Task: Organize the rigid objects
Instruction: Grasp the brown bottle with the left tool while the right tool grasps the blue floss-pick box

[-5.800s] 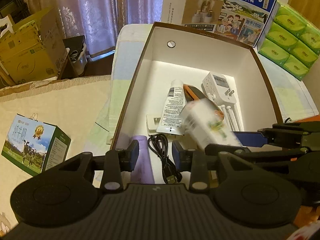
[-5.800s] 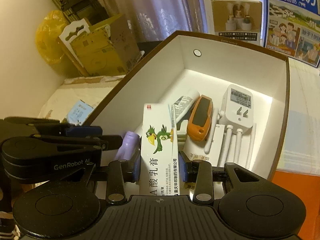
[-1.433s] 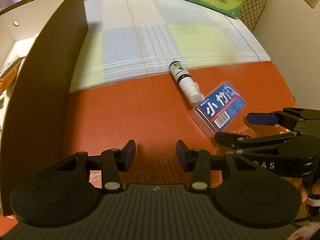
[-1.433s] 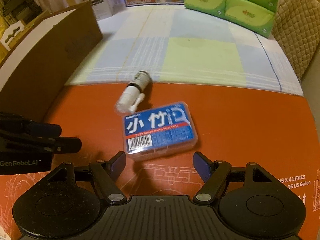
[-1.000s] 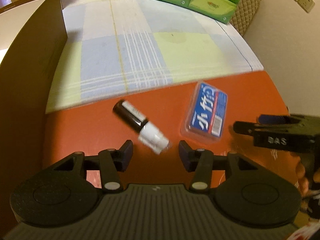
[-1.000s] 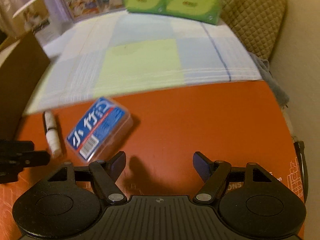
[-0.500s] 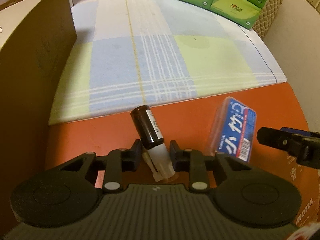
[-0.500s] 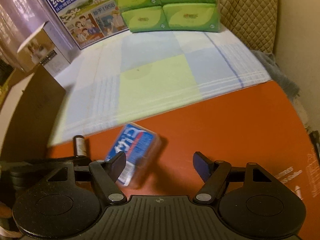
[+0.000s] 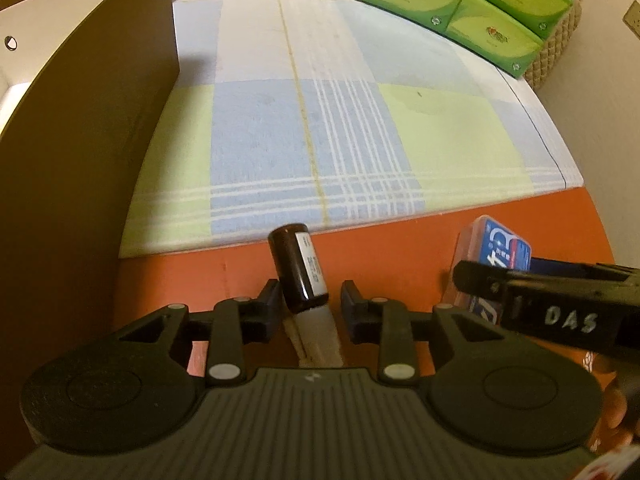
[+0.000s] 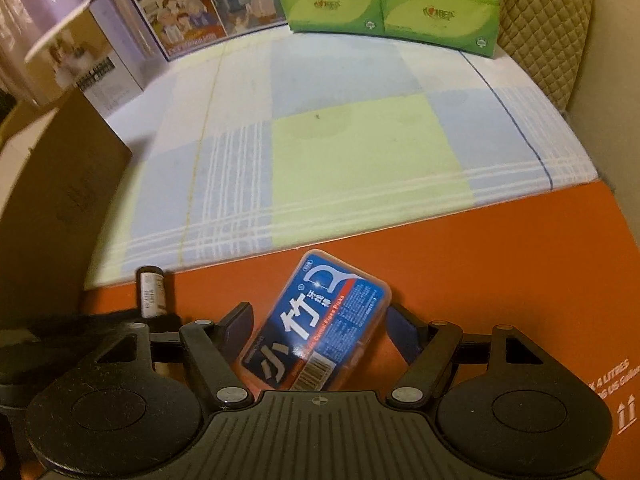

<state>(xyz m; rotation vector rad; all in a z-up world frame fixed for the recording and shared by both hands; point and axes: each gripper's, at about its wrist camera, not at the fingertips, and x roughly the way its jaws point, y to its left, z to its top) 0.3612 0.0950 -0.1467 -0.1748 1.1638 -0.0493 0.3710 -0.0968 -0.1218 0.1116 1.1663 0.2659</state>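
A small dark brown bottle [image 9: 299, 270] with a white cap lies on the orange surface between the fingers of my left gripper [image 9: 310, 305]; the jaws stand close on either side of it, contact unclear. It also shows in the right wrist view [image 10: 151, 292]. A blue plastic floss-pick box [image 10: 316, 324] lies on the orange surface between the wide-open fingers of my right gripper [image 10: 320, 330], untouched. The box also shows in the left wrist view [image 9: 498, 254], partly hidden behind the right gripper.
A large brown cardboard box [image 9: 80, 152] with a white inside stands at the left. A blue, green and white checked cloth [image 9: 320, 128] covers the surface beyond. Green tissue packs [image 9: 460, 4] and a milk carton [image 10: 188, 8] stand at the back. A wall is on the right.
My left gripper has closed in around the brown bottle. My right gripper has moved up to the floss-pick box, which now lies between its open fingers.
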